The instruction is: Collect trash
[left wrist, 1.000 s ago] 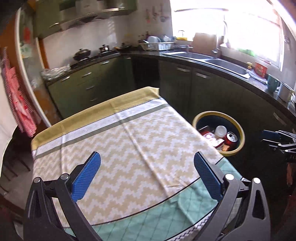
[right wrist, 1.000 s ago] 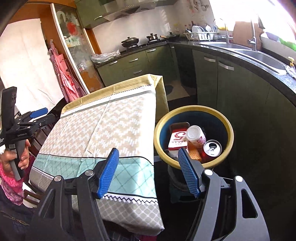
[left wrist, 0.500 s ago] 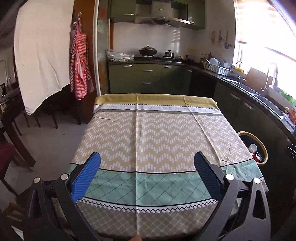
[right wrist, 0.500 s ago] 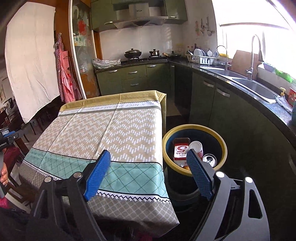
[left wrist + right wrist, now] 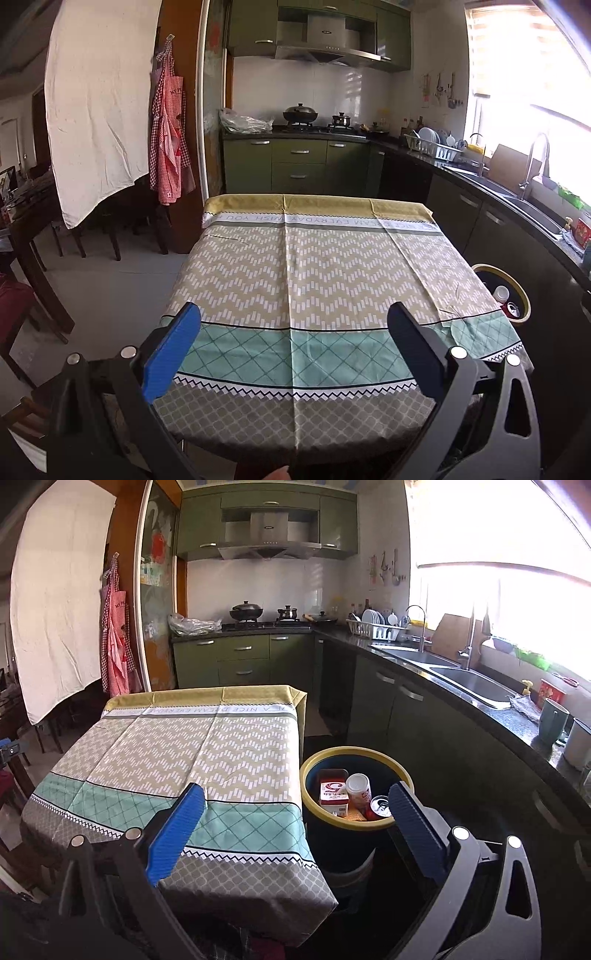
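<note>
Patterned tablecloth (image 5: 317, 280) – behind it green cabinets (image 5: 299, 166), checked apron (image 5: 168, 136).

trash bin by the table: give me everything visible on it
The trash bin is round and open-topped, with a yellow rim and dark blue walls that look like plastic. It stands upright on what looks like a second, similar bin or base, in the gap between the cloth-covered table and the dark counter cabinets. Inside lie a red-and-white carton, a white cup, a red can and an orange scrap. Neither pair of tongs touches it.

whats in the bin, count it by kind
In the bin, as far as the right wrist view shows:
carton: 1
cup: 1
can: 1
orange wrapper: 1
Total: 4 visible; anything underneath is hidden.
</note>
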`<state>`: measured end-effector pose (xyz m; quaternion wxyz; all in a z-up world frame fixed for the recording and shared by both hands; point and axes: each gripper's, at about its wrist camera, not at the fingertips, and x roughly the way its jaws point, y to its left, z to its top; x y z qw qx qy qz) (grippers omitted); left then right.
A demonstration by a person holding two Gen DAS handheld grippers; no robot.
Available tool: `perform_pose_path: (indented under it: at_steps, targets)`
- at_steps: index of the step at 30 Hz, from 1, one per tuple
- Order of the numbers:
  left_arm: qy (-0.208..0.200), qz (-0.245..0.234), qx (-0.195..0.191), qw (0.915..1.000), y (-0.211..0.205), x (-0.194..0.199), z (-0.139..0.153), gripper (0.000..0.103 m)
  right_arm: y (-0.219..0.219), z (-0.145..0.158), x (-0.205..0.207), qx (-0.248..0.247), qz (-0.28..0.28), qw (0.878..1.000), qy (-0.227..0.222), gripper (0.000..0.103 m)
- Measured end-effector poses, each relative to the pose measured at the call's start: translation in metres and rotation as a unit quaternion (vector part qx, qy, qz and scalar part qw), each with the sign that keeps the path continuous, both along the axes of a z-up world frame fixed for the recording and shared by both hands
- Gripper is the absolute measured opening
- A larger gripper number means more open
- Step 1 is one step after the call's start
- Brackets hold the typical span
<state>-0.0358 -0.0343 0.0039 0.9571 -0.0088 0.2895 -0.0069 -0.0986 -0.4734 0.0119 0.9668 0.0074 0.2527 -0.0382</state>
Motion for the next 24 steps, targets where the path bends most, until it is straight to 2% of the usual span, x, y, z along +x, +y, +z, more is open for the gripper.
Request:
perform_pose_path:
  at_steps: [24]
  targets:
    - [-0.010,0.003,0.002,0.9999,0.006,-0.020,0.005,0.096,-0.003,-0.005,-0.004,0.024,0.025,0.999,-0.007,0.098]
